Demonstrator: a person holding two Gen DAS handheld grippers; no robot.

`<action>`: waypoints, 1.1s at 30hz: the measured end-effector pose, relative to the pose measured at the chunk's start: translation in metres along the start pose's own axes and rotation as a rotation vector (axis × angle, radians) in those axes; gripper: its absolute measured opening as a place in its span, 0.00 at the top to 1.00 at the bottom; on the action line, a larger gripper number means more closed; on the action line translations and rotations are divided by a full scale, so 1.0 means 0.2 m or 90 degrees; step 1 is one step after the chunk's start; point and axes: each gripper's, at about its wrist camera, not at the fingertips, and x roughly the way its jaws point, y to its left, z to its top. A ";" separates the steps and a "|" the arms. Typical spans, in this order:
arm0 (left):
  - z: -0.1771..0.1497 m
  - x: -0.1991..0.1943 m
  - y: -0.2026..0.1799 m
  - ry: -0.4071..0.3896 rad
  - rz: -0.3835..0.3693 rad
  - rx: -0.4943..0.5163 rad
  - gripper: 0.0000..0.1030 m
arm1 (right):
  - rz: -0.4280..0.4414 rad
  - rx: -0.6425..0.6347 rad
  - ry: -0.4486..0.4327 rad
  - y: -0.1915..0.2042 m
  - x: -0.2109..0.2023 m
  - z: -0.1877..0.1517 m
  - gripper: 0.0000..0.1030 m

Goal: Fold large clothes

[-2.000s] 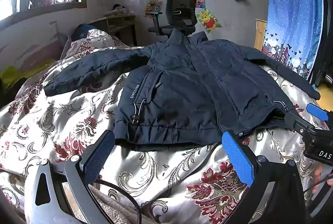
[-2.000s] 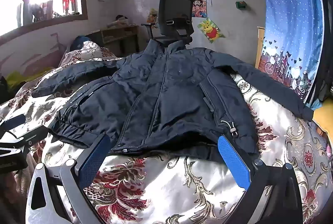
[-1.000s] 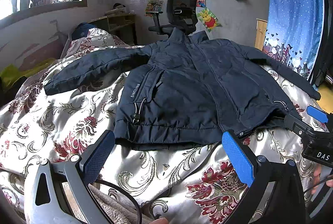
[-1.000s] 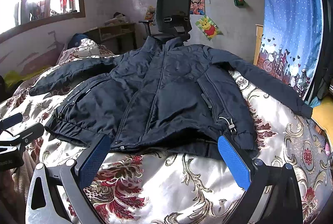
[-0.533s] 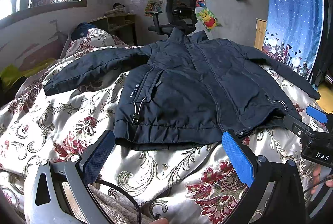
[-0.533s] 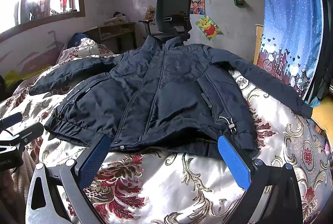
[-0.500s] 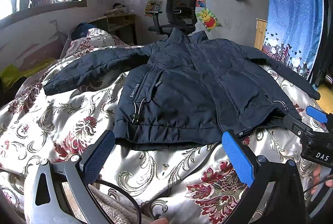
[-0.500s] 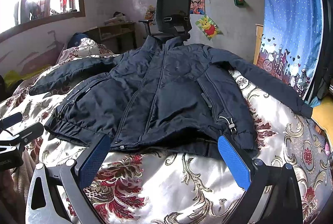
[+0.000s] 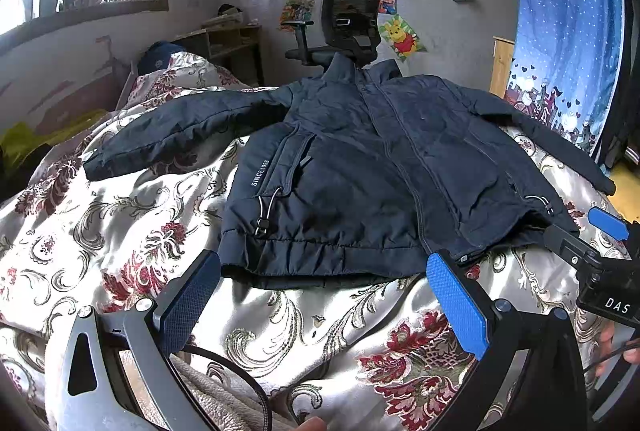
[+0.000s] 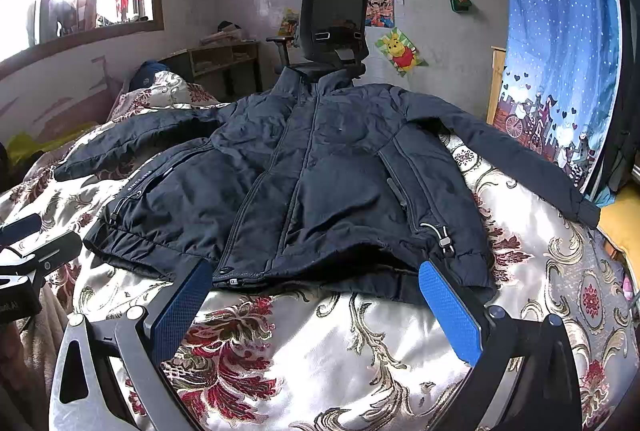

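A dark navy padded jacket (image 9: 360, 167) (image 10: 320, 171) lies face up on the floral quilt, zipped, collar toward the far wall and both sleeves spread out to the sides. My left gripper (image 9: 324, 283) is open just short of the jacket's hem, on its left half. My right gripper (image 10: 316, 295) is open too, close to the hem at the zip's lower end. Nothing is between either pair of blue pads. The right gripper also shows at the right edge of the left wrist view (image 9: 600, 243), and the left gripper at the left edge of the right wrist view (image 10: 36, 243).
The bed's floral quilt (image 9: 120, 231) (image 10: 320, 351) spreads under everything. A black office chair (image 10: 334, 27) stands behind the collar, with a wooden shelf (image 10: 224, 59) to its left. A blue curtain (image 10: 560, 31) hangs at the right. A fingertip (image 9: 308, 425) shows at the bottom edge.
The right gripper has crept a little closer to the hem and tilted slightly. The left gripper and the jacket have stayed as they were.
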 end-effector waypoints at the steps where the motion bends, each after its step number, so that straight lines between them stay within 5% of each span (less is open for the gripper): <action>1: 0.00 0.00 0.00 0.000 0.000 0.000 0.02 | 0.000 0.000 0.000 0.00 0.00 0.00 0.00; 33: 0.00 -0.01 -0.02 0.001 -0.005 0.003 0.02 | -0.001 -0.001 0.004 0.04 0.00 0.03 0.00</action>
